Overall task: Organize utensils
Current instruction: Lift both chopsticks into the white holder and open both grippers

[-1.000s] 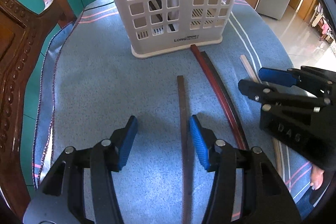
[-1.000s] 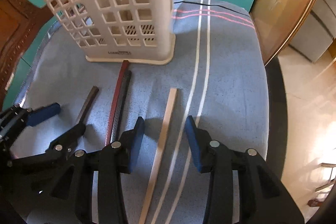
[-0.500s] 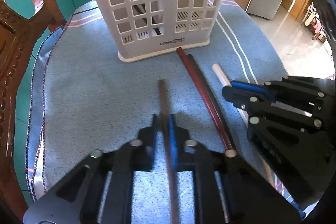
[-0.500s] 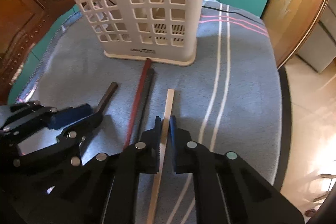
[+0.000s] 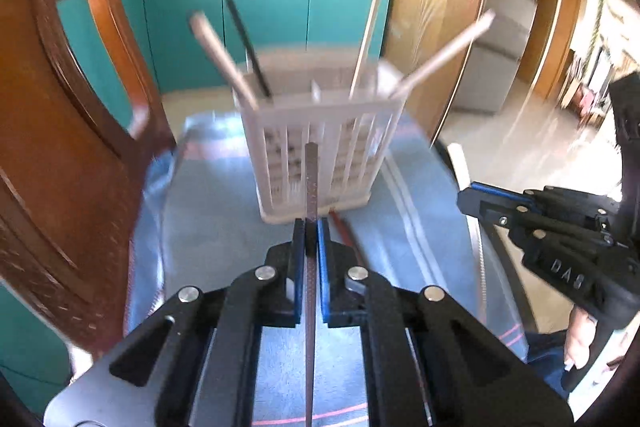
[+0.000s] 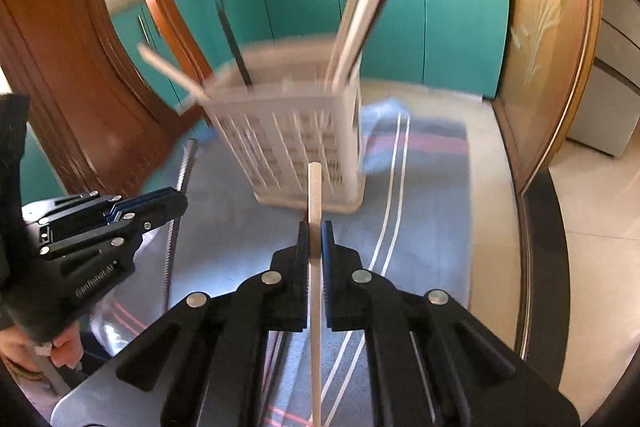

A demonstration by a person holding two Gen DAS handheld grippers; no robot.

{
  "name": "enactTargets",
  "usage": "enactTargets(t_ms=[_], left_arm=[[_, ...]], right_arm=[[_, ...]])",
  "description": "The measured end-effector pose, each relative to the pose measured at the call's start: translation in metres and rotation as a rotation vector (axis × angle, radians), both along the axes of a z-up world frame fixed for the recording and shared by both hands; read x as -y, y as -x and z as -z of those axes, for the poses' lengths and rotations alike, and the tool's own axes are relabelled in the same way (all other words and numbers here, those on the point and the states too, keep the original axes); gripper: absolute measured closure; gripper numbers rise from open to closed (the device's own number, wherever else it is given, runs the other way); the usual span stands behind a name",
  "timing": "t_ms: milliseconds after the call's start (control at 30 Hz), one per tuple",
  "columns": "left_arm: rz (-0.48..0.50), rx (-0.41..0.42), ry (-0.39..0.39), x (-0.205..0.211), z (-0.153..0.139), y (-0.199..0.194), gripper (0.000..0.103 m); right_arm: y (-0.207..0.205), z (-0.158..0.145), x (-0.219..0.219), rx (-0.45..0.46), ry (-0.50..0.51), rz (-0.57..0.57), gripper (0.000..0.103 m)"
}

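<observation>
My left gripper (image 5: 311, 235) is shut on a dark brown chopstick (image 5: 311, 183), held above the blue cloth and pointing at the white lattice utensil basket (image 5: 352, 147). My right gripper (image 6: 316, 239) is shut on a pale chopstick (image 6: 315, 191), also lifted and aimed at the basket (image 6: 280, 151). Each gripper shows in the other's view: the right one (image 5: 476, 193) and the left one (image 6: 176, 201). Several chopsticks stand slanted in the basket. A red chopstick (image 5: 346, 229) and a dark one beside it lie on the cloth by the basket's foot.
The table wears a blue striped cloth (image 5: 208, 223). A carved wooden chair (image 5: 60, 155) rises close on the left. Teal cabinets (image 5: 272, 11) stand behind the table, and its right edge (image 6: 532, 267) drops to a tiled floor.
Both grippers shut on their chopsticks, the left on the brown one and the right on the pale one. Both then rose off the cloth and tilted up toward the basket.
</observation>
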State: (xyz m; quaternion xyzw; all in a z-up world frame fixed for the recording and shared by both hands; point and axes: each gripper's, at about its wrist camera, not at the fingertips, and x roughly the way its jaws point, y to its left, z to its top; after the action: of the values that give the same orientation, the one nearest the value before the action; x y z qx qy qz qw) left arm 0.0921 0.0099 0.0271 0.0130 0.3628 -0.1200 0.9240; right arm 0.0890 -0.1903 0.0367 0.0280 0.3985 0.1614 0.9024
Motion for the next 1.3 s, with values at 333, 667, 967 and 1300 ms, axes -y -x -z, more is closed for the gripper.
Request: enactTargets(t_ms=[333,667,967,1300], left_arm=[[-0.008,0.225,0.039,-0.012,-0.091,0.023,0.096],[-0.031,0.365,0.125,-0.019,-0.167,-0.001,0.096],[-0.083,0.402,0.189,-0.035,-0.180,-0.019,0.096],[-0.194,0.446,0.199,-0.034,-0.164,-0.060,0.096]], right_arm=[[0.014,-0.090,0.023,0.190,-0.120,0.018,0.096],[-0.018,-0.155,0.030,0.334,-0.201,0.061,0.096],[-0.041,-0.170,0.043,0.385,-0.313,0.087,0.096],[-0.065,-0.151,0.032,0.431,-0.218,0.144,0.096]])
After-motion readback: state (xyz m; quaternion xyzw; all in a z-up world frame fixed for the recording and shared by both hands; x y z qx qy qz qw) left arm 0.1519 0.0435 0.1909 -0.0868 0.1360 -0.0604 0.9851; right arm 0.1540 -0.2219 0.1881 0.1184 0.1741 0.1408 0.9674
